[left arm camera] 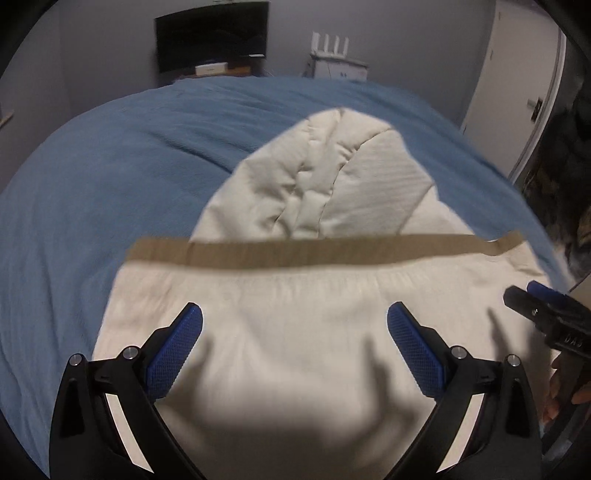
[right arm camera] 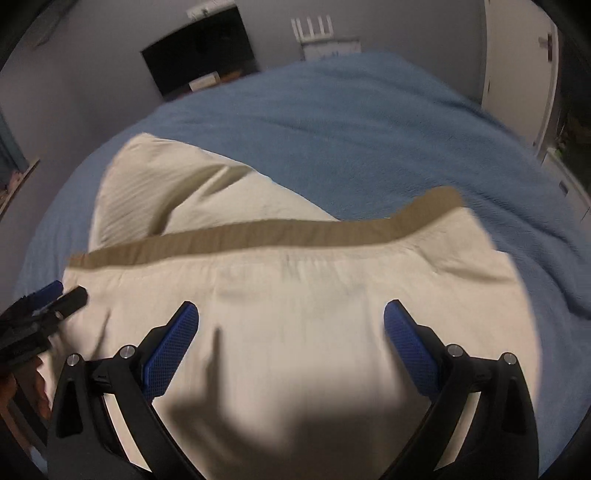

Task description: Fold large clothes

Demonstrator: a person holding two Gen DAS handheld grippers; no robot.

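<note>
While both grippers' fingers (left arm camera: 413, 339) gape, cream garment (left arm camera: 295, 332), blue bedspread (left arm camera: 92, 177), dark monitor (left arm camera: 212, 35).

The large cream cloth garment (left arm camera: 295, 350) looks soft and matt, with a fine ribbed weave on the flat parts and a puffy quilted part (left arm camera: 314, 177) with stitched seams further away. A tan woven band (left arm camera: 295, 254) crosses it; the band is flat and matt. Under it lies the blue cloth bed cover (left arm camera: 92, 184), matt, slightly rough and wrinkled. The left hand-held gripper (left arm camera: 294, 334) has black plastic arms, smooth with a slight shine, small round silver metal bolts (left arm camera: 130, 352), and blue pads (left arm camera: 173, 354) with a fine grid texture. The right hand-held gripper (right arm camera: 291, 332) has the same materials. The dark screen (left arm camera: 212, 33) behind the bed looks glossy.
</note>
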